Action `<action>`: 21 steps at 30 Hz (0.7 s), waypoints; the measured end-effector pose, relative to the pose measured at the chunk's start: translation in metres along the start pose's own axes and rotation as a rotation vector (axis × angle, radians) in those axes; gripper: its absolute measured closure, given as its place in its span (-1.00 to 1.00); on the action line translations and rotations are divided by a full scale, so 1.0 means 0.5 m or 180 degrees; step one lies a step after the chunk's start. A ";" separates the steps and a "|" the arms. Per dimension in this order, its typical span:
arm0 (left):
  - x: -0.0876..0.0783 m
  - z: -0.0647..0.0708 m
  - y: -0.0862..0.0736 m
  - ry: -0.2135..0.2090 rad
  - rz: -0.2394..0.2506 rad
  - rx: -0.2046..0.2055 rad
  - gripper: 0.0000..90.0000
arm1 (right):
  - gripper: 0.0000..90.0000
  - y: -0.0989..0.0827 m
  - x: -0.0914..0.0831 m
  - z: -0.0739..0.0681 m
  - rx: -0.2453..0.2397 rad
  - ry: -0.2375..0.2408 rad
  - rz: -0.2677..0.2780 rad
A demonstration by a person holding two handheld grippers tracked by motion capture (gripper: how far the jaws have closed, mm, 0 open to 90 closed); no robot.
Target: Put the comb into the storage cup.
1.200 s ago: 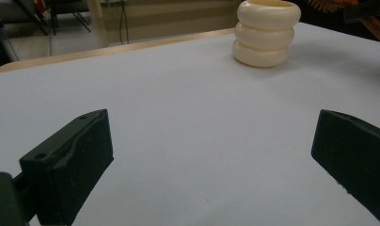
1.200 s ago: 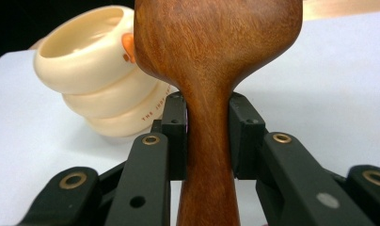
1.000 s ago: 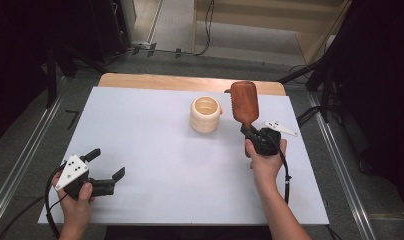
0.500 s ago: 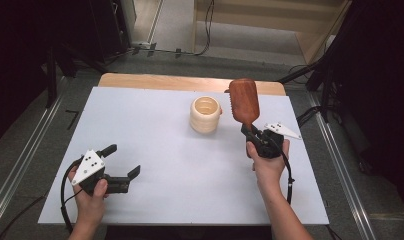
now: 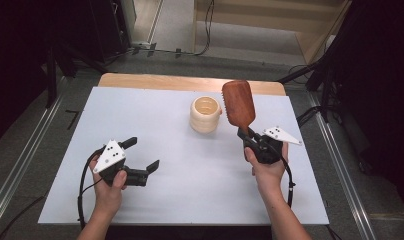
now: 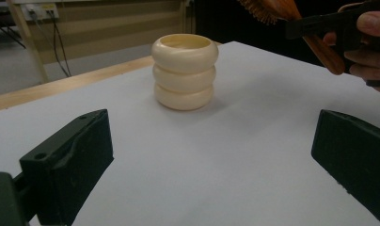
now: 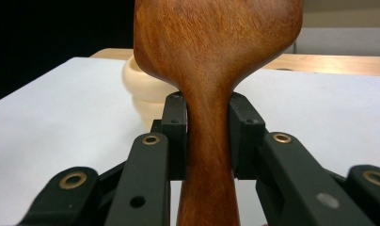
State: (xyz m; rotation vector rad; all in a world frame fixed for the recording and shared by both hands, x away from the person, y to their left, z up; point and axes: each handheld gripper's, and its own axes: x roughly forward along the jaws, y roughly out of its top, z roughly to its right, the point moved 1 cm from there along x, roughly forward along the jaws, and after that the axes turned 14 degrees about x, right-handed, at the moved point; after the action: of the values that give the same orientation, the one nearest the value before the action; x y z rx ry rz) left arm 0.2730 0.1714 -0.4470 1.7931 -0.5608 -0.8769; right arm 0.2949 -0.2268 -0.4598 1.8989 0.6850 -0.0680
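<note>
High view: a wooden hairbrush (image 5: 238, 104) is seen clamped by its handle in the right gripper (image 5: 251, 137), long axis running up and away, head just right of the cream ridged cup (image 5: 205, 114) on the white table (image 5: 155, 110). The left gripper (image 5: 143, 157) is held low at the near left, jaws wide and empty, aimed at the cup

Left gripper view: the cup (image 6: 184, 70) is framed dead ahead between the spread jaws, well apart

Right gripper view: the brush handle (image 7: 208, 141) is pinched on both sides by the pads, head upright, cup (image 7: 142, 89) behind on the left
</note>
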 end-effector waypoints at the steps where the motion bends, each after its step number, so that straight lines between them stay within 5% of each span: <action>1: 0.005 0.001 0.003 -0.0016 0.0006 0.0004 -1.00 | 0.57 -0.003 -0.001 -0.003 -0.0019 0.0025 -0.0005; 21: 0.102 0.028 0.042 -0.0361 0.0152 -0.0065 -1.00 | 0.56 -0.060 0.003 -0.030 -0.0217 0.0346 -0.0097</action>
State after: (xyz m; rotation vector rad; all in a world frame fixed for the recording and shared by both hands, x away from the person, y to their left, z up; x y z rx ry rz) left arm 0.2946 0.1185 -0.4460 1.7125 -0.6623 -0.9523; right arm 0.2776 -0.2052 -0.4790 1.8369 0.7802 0.0391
